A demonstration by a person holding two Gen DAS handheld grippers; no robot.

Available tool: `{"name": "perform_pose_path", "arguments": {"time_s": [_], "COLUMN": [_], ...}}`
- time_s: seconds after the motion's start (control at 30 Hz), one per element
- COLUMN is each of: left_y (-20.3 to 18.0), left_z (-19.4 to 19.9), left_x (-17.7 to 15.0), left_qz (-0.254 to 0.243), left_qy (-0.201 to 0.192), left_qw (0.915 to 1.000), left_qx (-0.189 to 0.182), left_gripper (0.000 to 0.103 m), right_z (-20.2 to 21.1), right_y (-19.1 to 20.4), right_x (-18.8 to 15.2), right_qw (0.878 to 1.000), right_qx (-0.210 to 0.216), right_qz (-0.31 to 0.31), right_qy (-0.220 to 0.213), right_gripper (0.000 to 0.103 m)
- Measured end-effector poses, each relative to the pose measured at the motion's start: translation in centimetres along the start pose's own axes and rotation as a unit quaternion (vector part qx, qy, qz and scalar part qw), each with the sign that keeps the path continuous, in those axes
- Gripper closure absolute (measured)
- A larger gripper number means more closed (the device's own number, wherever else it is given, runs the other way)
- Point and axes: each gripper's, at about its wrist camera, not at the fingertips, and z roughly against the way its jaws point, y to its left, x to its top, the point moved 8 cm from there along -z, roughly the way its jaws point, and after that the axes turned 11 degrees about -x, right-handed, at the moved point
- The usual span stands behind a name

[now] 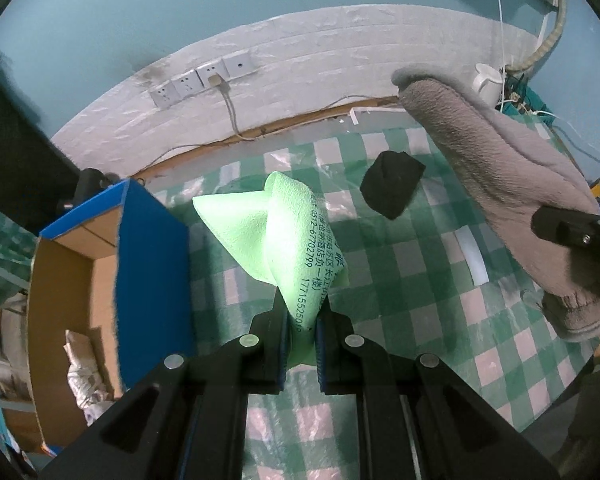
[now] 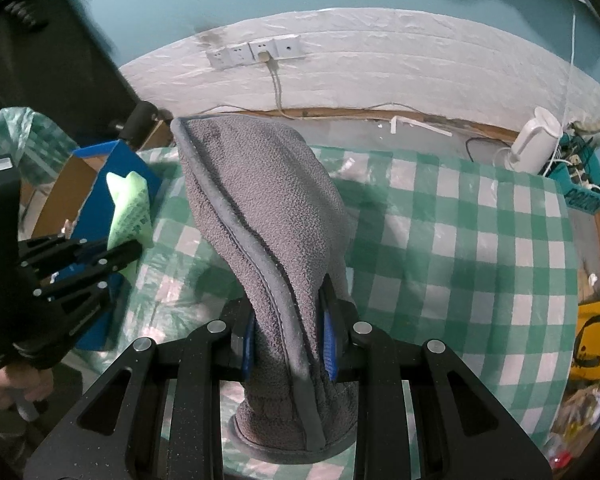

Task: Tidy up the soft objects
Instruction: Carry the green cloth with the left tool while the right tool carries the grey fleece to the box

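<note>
My left gripper (image 1: 302,320) is shut on a light green cloth (image 1: 276,236) printed with dark text, lifted above the green checked tablecloth (image 1: 428,280). The same green cloth (image 2: 130,208) shows in the right wrist view, hanging from the left gripper (image 2: 134,250) beside the blue box. My right gripper (image 2: 288,340) is shut on a grey fleece towel (image 2: 260,208) with a stitched hem, which stands up in front of the lens. That grey towel (image 1: 500,184) fills the right side of the left wrist view. A small black soft item (image 1: 392,188) lies on the cloth between them.
An open blue cardboard box (image 1: 148,272) stands at the table's left edge with a crumpled pale item (image 1: 84,376) inside. Wall sockets (image 1: 204,80) and a cable run behind. A white kettle (image 2: 536,146) and a teal basket (image 2: 580,188) sit at the far right corner.
</note>
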Motion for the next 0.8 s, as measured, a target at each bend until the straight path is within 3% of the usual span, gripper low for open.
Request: {"name": "perform_pose_path", "arguments": {"time_s": [0.8], "left_y": [4.8], "left_z": [5.2], "left_x": [-2.5], "left_qz": [0.04], "left_qy": [-0.033], "left_qw": [0.9986], "left_qx": [0.015], "left_gripper": [0.092], "right_z": [2.3], "right_y": [7.3], "right_x": [1.5], "right_qw": [0.998], "right_qx": [0.03], "right_qz": [0.055], "right_qy": [-0.021], "right_gripper": [0.079]}}
